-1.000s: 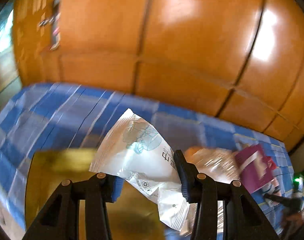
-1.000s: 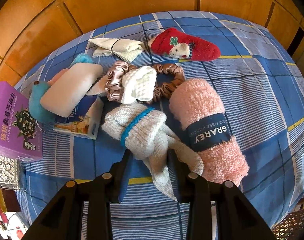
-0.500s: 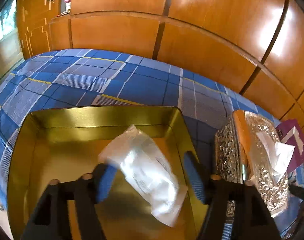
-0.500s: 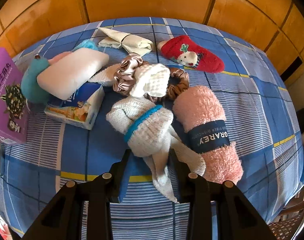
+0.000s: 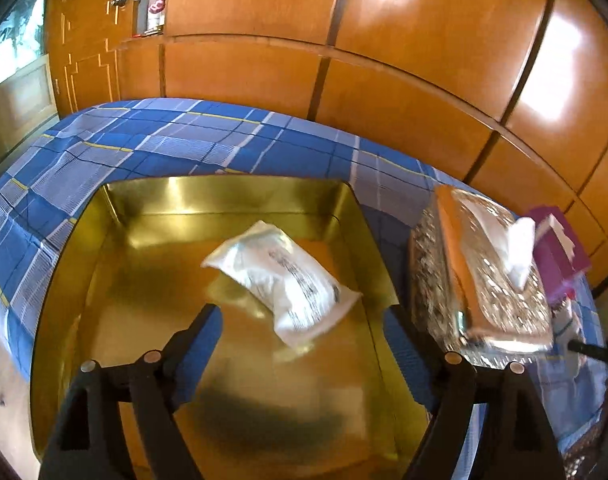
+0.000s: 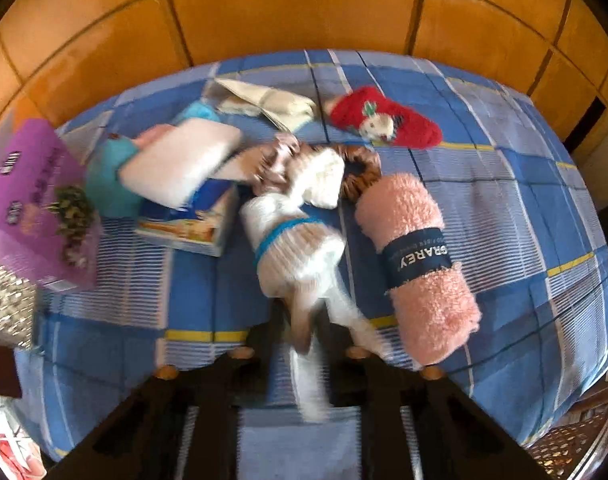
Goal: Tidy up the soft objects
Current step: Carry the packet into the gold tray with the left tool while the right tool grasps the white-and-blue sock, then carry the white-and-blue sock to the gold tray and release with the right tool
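In the left wrist view a white plastic packet lies inside a gold metal tin. My left gripper is open above the tin, apart from the packet. In the right wrist view my right gripper is shut on the tail of a white knitted sock with a blue band, seen blurred. Beside it lie a pink rolled towel, a red Christmas sock, satin scrunchies, a folded cream cloth and a pale pink pad.
An ornate tissue box stands right of the tin, with a purple box behind it. The purple box and a blue tissue pack sit at the left of the right wrist view. Wooden panels back the blue checked cloth.
My left gripper opened and let the packet fall into the tin, then drew back. My right gripper closed on the white sock and is moving it, blurring the view.
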The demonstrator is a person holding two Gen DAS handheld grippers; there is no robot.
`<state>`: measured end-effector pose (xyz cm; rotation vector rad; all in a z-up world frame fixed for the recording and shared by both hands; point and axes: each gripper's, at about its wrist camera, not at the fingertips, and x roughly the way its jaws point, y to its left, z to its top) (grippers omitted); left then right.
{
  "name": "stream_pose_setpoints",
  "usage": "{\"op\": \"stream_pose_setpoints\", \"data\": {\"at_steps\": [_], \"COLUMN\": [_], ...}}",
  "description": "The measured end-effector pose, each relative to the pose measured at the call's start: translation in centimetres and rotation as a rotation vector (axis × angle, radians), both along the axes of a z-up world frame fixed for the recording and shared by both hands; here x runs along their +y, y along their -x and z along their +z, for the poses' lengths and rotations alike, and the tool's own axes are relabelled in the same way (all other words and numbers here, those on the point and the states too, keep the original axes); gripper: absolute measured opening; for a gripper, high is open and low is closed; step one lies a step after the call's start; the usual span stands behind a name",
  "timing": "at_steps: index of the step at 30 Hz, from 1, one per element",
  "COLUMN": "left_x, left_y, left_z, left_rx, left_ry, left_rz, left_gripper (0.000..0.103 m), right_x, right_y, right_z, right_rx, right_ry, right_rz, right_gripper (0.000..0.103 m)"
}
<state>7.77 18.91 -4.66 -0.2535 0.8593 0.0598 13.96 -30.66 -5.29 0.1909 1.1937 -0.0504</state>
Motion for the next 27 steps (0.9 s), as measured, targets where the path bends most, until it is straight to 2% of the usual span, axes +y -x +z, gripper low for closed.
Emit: {"op": "stream_pose_setpoints", "data": {"at_steps": [4,10,18,23,27], "left_x": [-0.8,-1.4,-1.3,-0.9,0.1], "left_y": [1.0,2.2,3.3,3.9,4.4], "left_z": [0.4,1.4,2.1,2.6,2.9], "left_rx": [-0.011,-0.042,-0.063,-0.080,-0.086], "left_ry": [0.008,0.020,0.019,0.007,-0.007], "left_rz": [-0.023,-0.044,-0.056,-0.046,-0.024], "left_gripper": [0.083,0.083,0.085,0.086,0.086], "right_x": [0.1,-0.7,0.0,2.5,7.6], "right_y": [0.4,0.1,-1.3,-5.3,-8.1], "right_z": [1.7,2.9,7.8,11.8,15.4], "right_rx": [-0.028,-0.052,-0.153,-0.223,-0.290], "right_ry": [0.002,-0.086,-0.111,-0.127,-0.149], "right_rz": [0.003,0.002,0.004,0.029,0.125], "right_gripper": [0.008,0.006,0.006,0.006,0.006]}}
